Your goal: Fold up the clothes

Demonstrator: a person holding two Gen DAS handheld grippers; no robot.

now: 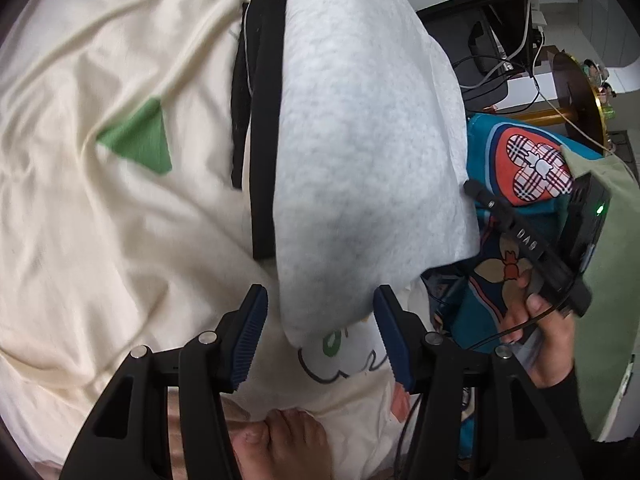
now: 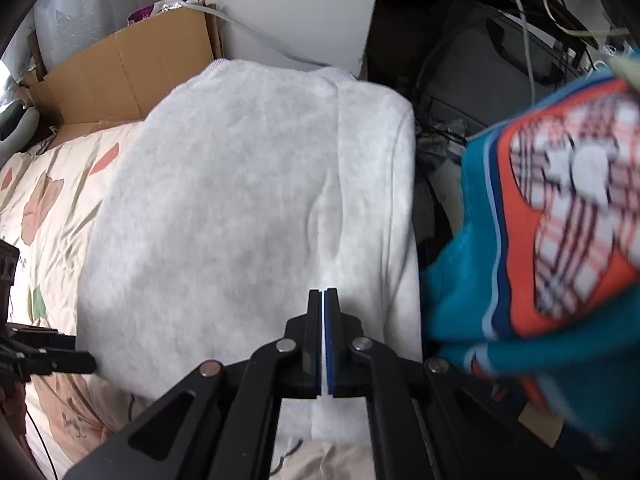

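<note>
A light grey sweatshirt [image 1: 352,140] lies on the cream printed bed sheet [image 1: 100,240], over a black garment [image 1: 262,120]. My left gripper [image 1: 322,336] stands open with the sweatshirt's near tip between its blue pads [image 1: 250,338], which do not squeeze it. In the right wrist view the sweatshirt [image 2: 248,200] spreads away from me. My right gripper [image 2: 323,336] is shut on a thin white edge of it. A hand [image 1: 532,320] holds the right gripper's black body [image 1: 560,248] at the right of the left wrist view. One black finger of the left gripper [image 2: 68,361] shows at the left edge.
A teal blanket with an orange plaid patch [image 2: 560,220] hangs close on the right, also the teal blanket [image 1: 532,168]. A cardboard box [image 2: 120,68] stands behind the bed. Cables and dark desk gear [image 1: 500,60] lie beyond. A bare foot [image 1: 280,440] rests under my left gripper.
</note>
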